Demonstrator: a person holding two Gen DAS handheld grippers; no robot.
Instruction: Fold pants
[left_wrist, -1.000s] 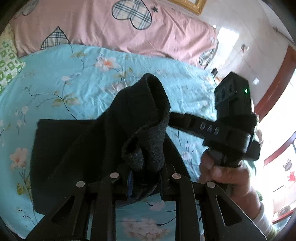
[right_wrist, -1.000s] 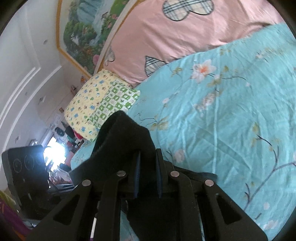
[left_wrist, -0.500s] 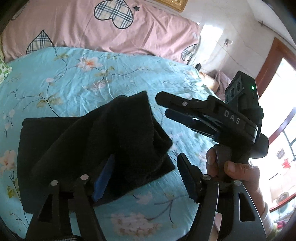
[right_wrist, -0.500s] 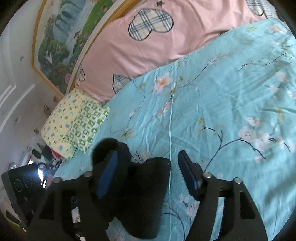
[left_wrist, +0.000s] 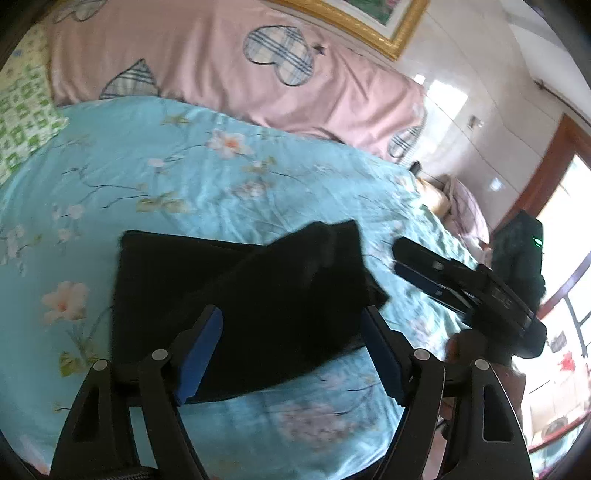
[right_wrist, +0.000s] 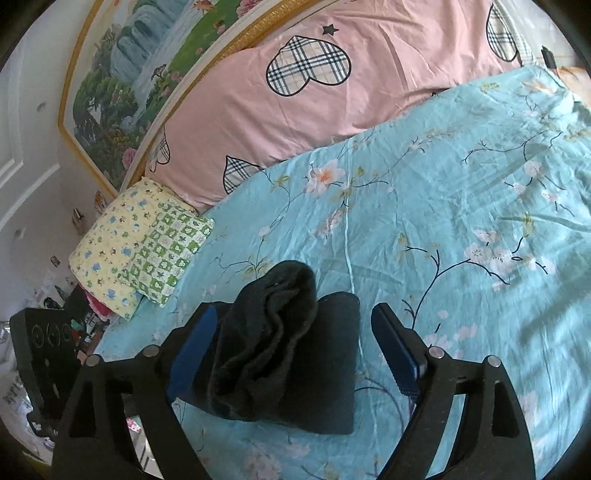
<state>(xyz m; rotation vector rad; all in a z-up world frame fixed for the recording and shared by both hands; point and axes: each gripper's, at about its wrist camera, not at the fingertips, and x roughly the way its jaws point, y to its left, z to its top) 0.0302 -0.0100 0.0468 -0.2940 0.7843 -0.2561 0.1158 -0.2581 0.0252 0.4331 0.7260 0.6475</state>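
Note:
The black pants lie folded on the blue floral bedsheet. The top layer is askew, with one corner sticking out to the right. My left gripper hovers just short of the pile's near edge; its jaws are opening wide and the blue pads touch no cloth. In the right wrist view the pants show a bunched hump of fabric at the top. My right gripper is around that hump with its jaws opening, pads off the cloth. It also shows at the right, as the right gripper in a hand.
A pink duvet with plaid hearts runs along the head of the bed. A yellow and green pillow sits at the left corner under a framed painting. A wooden door frame stands right of the bed.
Both grippers went from shut on the lifted pants fabric to wide open and drew back. The cloth dropped onto the folded pile.

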